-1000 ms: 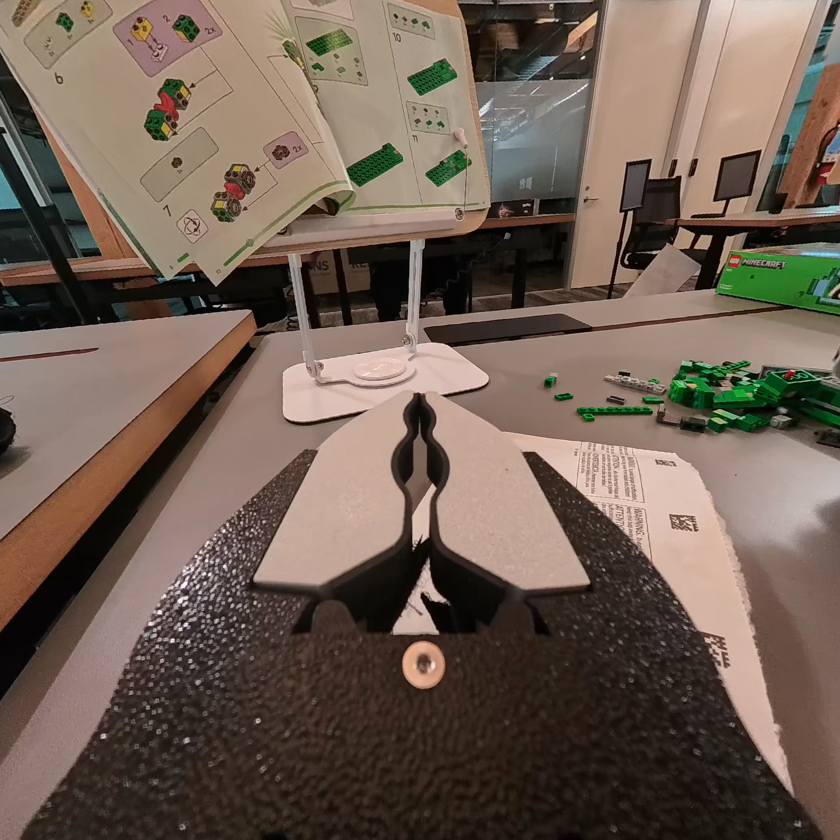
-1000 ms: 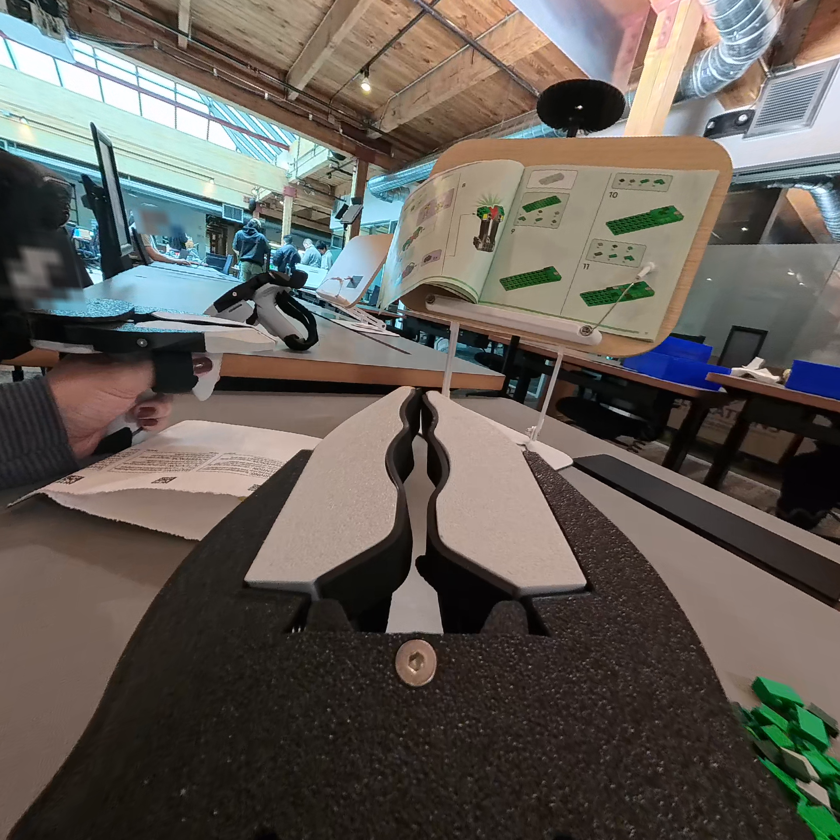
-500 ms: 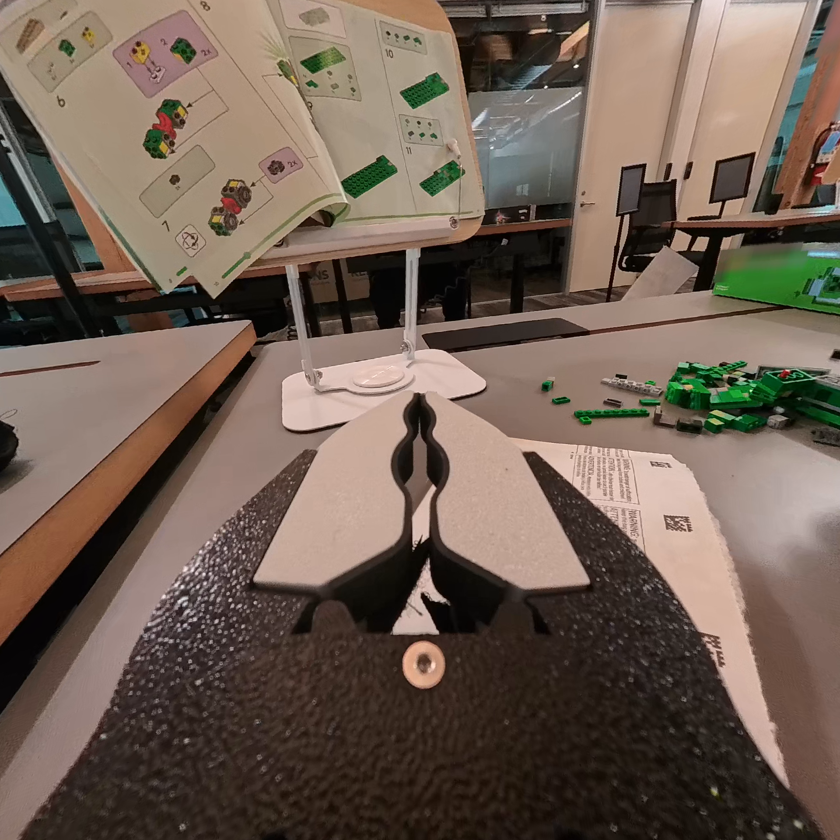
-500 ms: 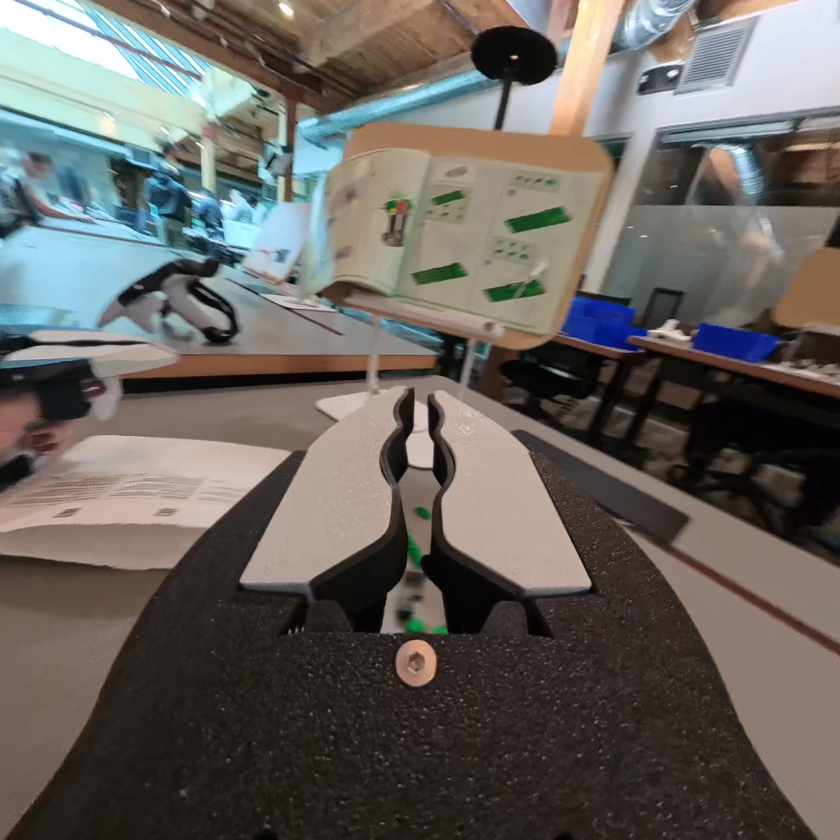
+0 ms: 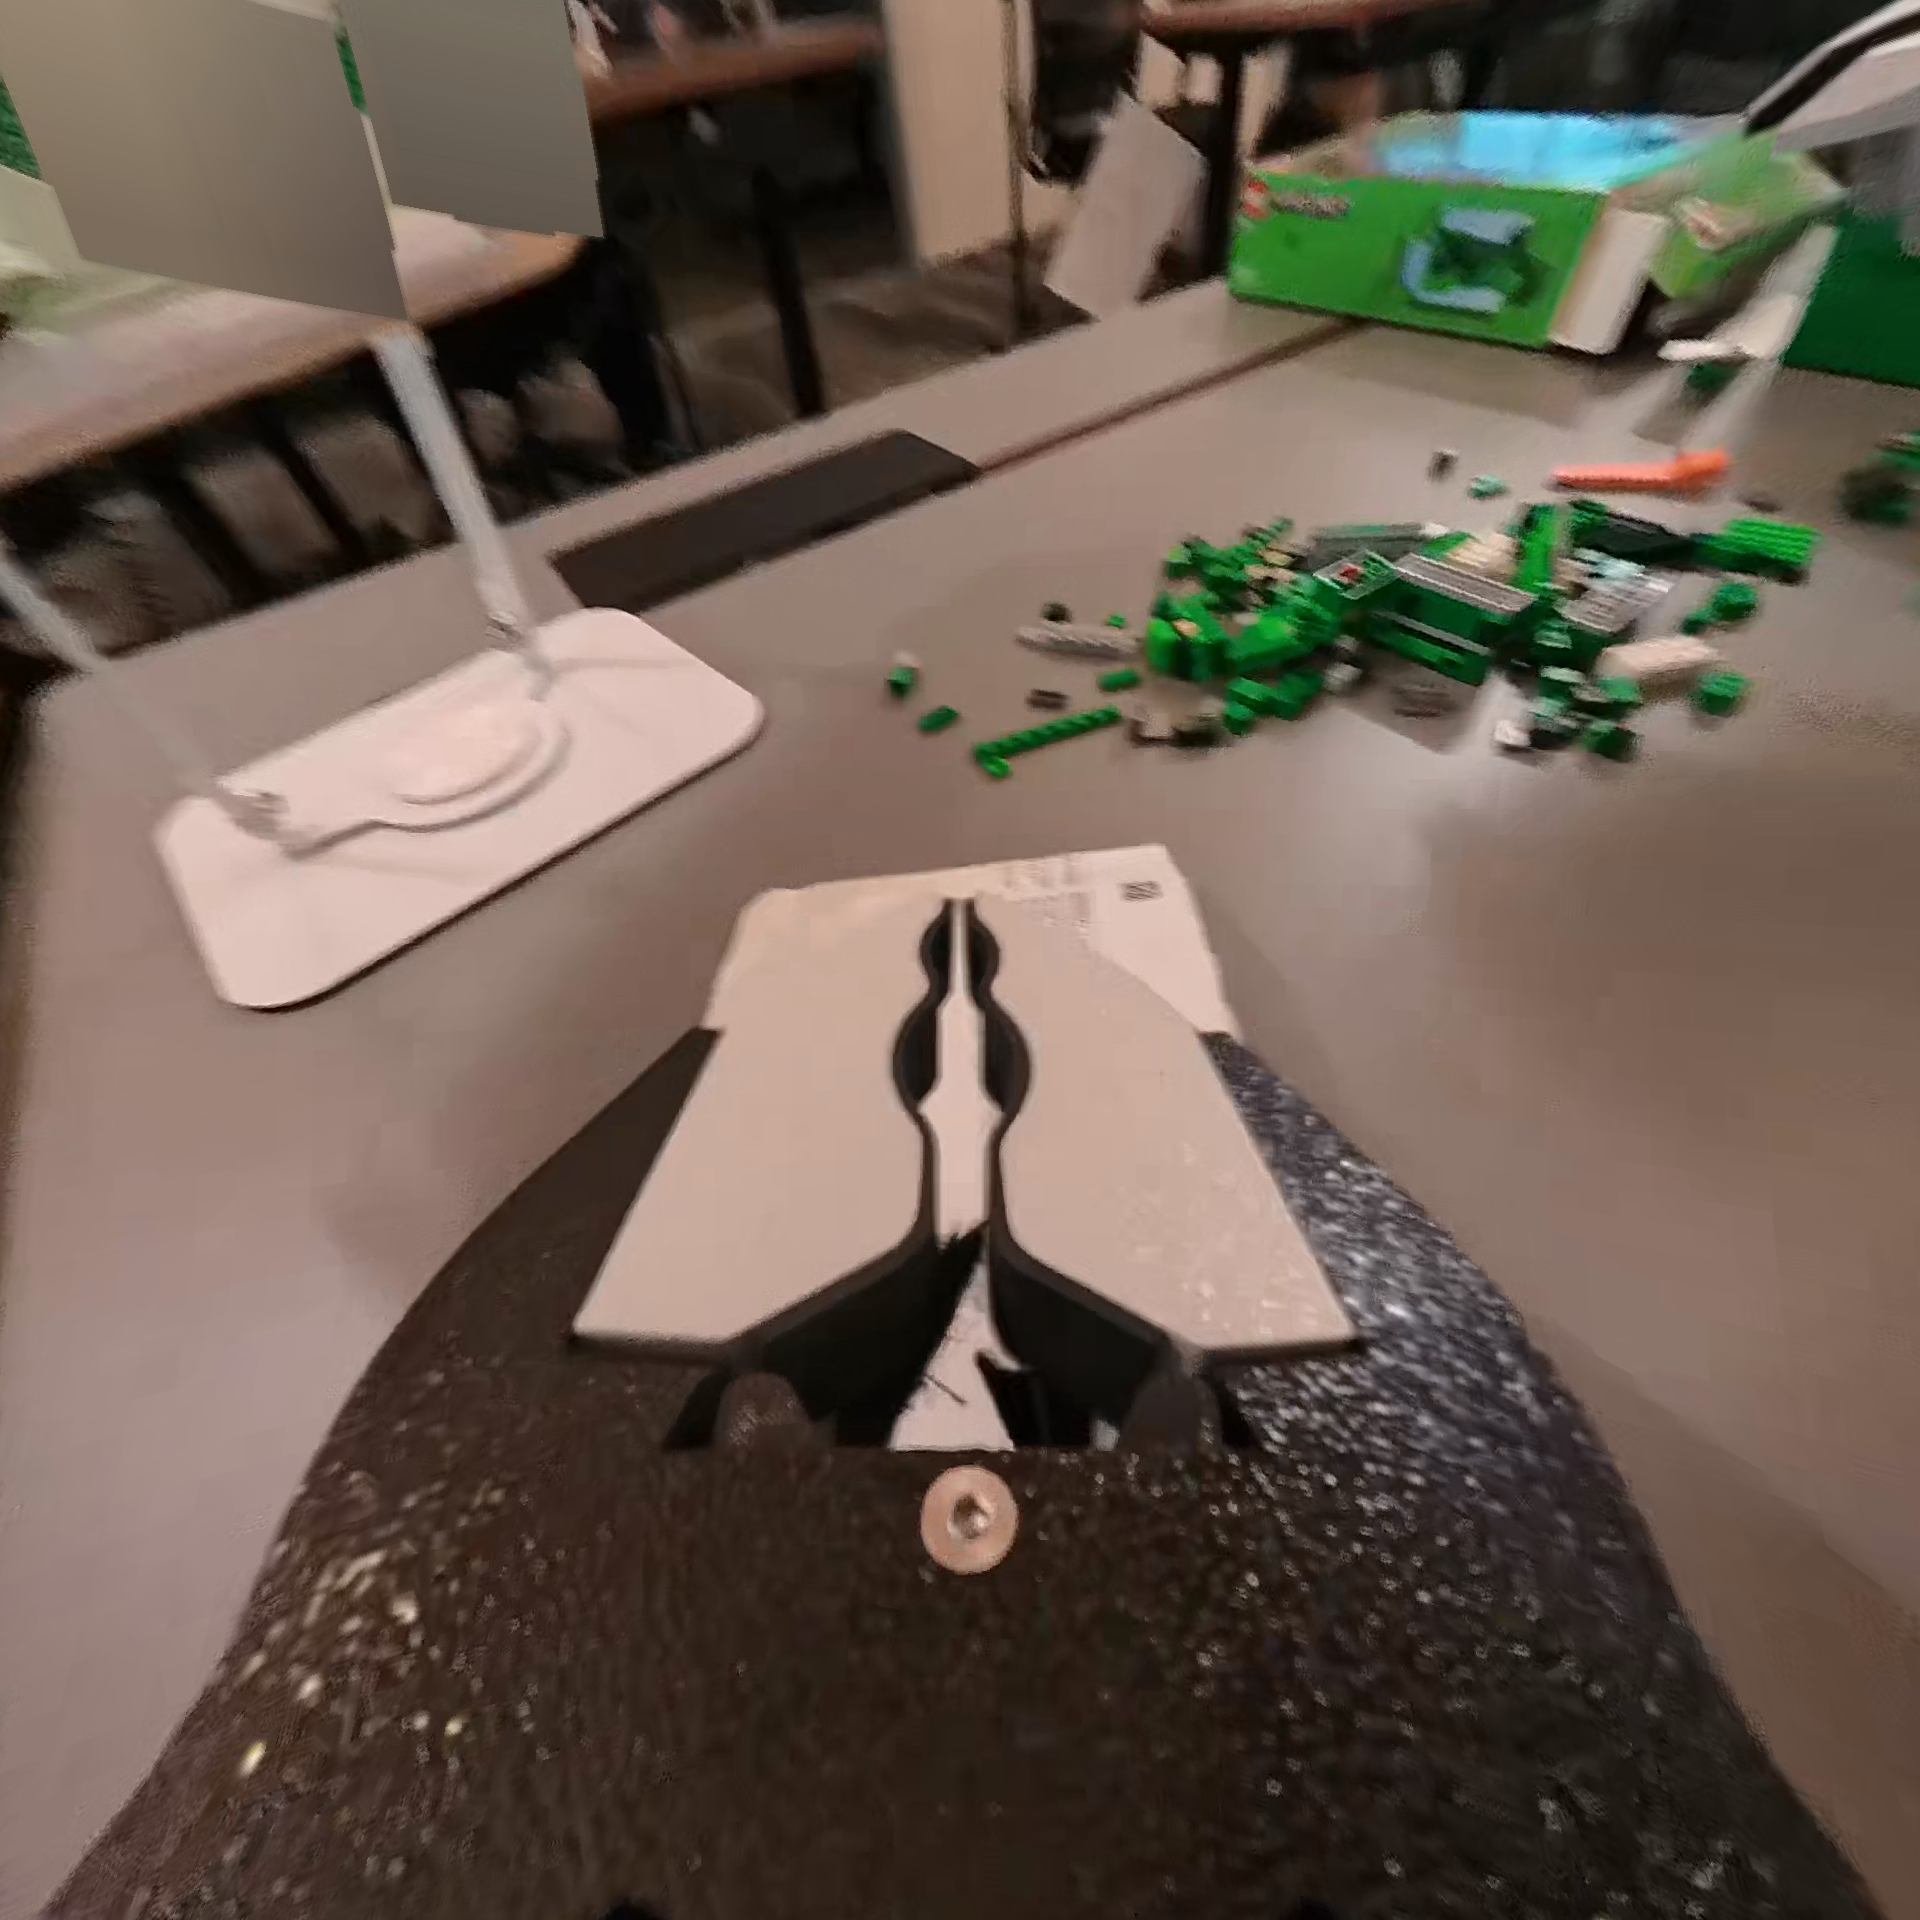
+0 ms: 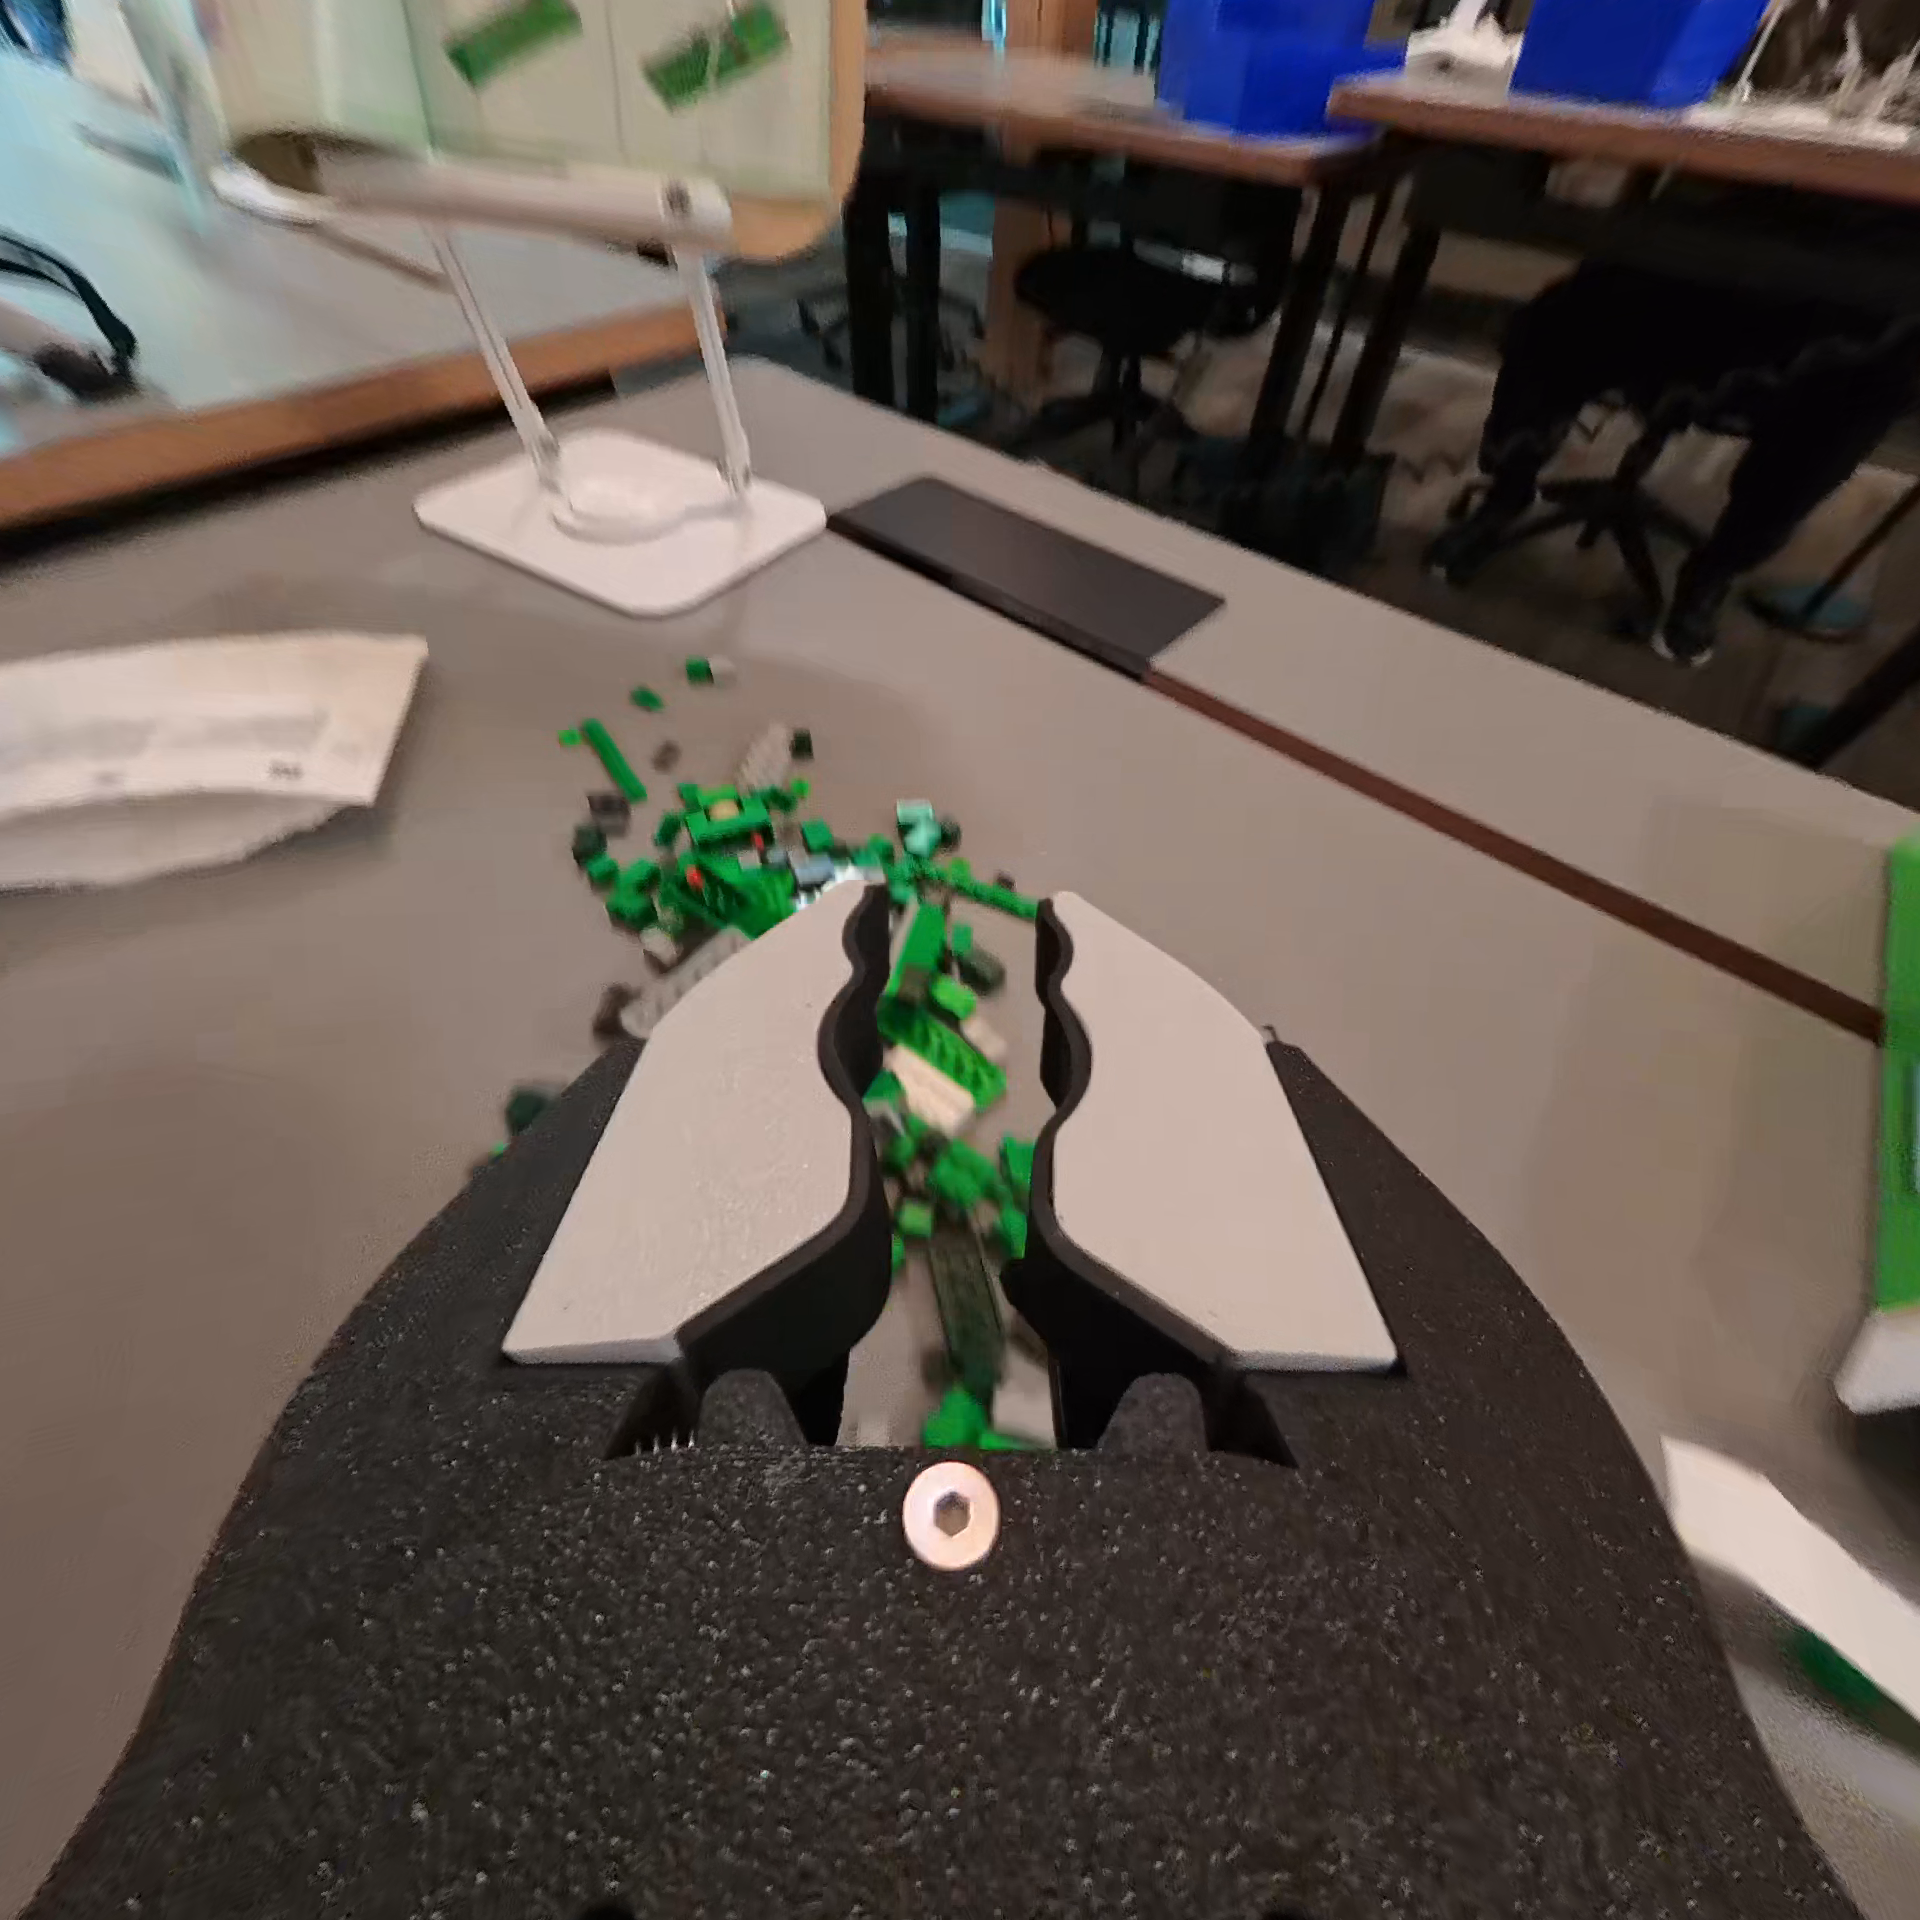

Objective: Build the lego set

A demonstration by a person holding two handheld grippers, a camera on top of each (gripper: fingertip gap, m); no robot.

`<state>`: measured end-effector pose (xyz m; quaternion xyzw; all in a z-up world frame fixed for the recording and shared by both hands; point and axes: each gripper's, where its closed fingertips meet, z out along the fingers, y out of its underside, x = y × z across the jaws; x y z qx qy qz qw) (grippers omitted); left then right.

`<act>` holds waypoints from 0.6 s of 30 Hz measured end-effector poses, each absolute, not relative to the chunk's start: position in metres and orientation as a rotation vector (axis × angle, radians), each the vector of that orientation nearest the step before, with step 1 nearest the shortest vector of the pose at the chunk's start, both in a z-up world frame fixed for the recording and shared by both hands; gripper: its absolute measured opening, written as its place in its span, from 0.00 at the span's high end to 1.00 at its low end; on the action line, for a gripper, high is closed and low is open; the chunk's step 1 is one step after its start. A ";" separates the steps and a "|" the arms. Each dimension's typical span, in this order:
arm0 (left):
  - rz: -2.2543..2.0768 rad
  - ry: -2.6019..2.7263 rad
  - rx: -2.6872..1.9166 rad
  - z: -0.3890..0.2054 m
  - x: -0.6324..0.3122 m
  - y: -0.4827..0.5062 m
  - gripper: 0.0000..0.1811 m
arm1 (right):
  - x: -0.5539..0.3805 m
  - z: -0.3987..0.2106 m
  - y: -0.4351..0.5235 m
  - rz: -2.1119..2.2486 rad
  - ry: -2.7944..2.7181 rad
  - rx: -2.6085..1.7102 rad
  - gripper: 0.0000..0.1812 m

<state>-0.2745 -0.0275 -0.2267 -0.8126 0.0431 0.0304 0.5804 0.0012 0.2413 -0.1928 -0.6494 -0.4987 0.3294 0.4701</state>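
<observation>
A pile of loose green, grey and white lego pieces (image 5: 1455, 623) lies on the grey table (image 5: 1455, 1039), ahead and to the right of my left gripper (image 5: 958, 912). That gripper is shut and empty, and hovers over a white paper bag (image 5: 1122, 894). My right gripper (image 6: 961, 909) is open and empty, directly above the same pile (image 6: 727, 842). Several pieces show between its jaws, and its body hides the near pieces. The instruction booklet (image 6: 603, 83) sits on a stand at the back.
The stand's white base (image 5: 457, 790) is at the back left and also shows in the right wrist view (image 6: 623, 530). The paper bag (image 6: 187, 748) lies left of the pile. A green lego box (image 5: 1455, 239), an orange piece (image 5: 1642, 473) and a black strip (image 6: 1029, 571) lie farther back. Left tips to right tips: about 40 centimeters.
Both views have tipped down toward the table. My right gripper has swung over the lego pile and opened. My left gripper has stayed shut over the paper bag.
</observation>
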 end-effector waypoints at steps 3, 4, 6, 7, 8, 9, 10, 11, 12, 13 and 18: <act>-0.111 0.129 -2.031 -0.232 -0.252 -0.031 0.69 | 0.033 -0.200 0.242 0.706 -1.239 -1.632 0.85; -0.141 0.154 -2.051 -0.233 -0.245 -0.032 0.68 | 0.042 -0.201 0.241 0.678 -1.238 -1.635 0.85; -0.155 0.214 -2.067 -0.234 -0.233 -0.032 0.68 | 0.059 -0.204 0.241 0.625 -1.247 -1.652 0.86; -0.163 0.241 -2.072 -0.235 -0.227 -0.031 0.68 | 0.069 -0.206 0.243 0.580 -1.245 -1.670 0.86; -0.165 0.263 -2.072 -0.234 -0.222 -0.029 0.69 | 0.078 -0.208 0.247 0.525 -1.244 -1.686 0.86; -0.162 0.281 -2.070 -0.234 -0.218 -0.027 0.68 | 0.088 -0.211 0.251 0.465 -1.247 -1.703 0.86; -0.155 0.297 -2.069 -0.234 -0.215 -0.025 0.68 | 0.099 -0.213 0.256 0.399 -1.247 -1.719 0.86; -0.145 0.309 -2.067 -0.234 -0.213 -0.024 0.68 | 0.109 -0.213 0.261 0.330 -1.244 -1.732 0.86; -0.139 0.317 -2.068 -0.234 -0.211 -0.023 0.68 | 0.119 -0.213 0.265 0.268 -1.242 -1.742 0.86; -0.142 0.323 -2.069 -0.234 -0.209 -0.023 0.68 | 0.129 -0.212 0.268 0.217 -1.240 -1.751 0.86; -0.140 0.344 -2.051 -0.229 -0.203 -0.022 0.68 | 0.163 -0.201 0.274 0.075 -1.265 -1.787 0.87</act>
